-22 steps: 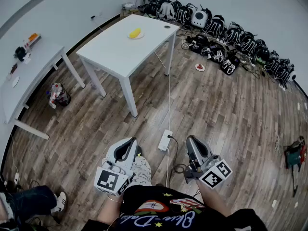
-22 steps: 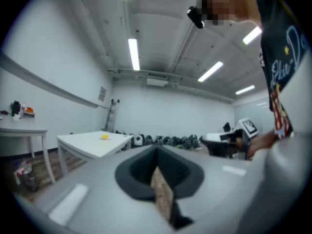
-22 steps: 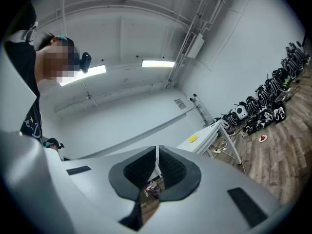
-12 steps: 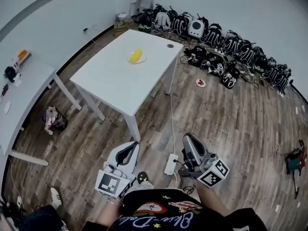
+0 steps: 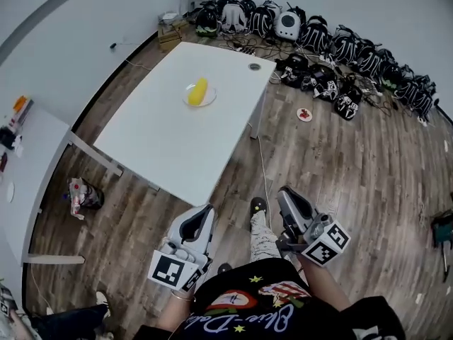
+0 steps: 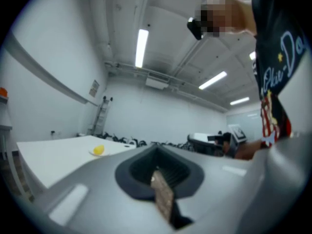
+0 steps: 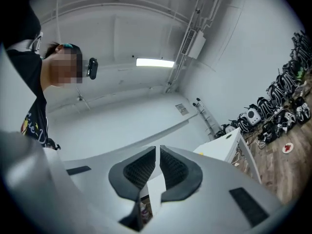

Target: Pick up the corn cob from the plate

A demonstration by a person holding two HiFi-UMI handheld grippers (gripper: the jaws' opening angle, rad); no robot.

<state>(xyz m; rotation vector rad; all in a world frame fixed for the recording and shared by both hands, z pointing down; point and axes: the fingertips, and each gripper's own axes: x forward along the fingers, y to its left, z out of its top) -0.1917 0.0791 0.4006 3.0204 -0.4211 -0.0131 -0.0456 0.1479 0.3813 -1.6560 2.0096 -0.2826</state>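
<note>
Corn cob (image 5: 199, 90) lies on its plate (image 5: 211, 97) on the white bench (image 5: 170, 147), in the upper middle of the head view. Its long axis seems to run roughly up the frame, away from the person. Both grippers are at the lower middle, well apart from it, each with jaws pressed together on nothing. The left gripper (image 5: 204, 211) sits almost straight below it and looks the nearer; the right gripper (image 5: 287, 193) stands off to the lower right.
</note>
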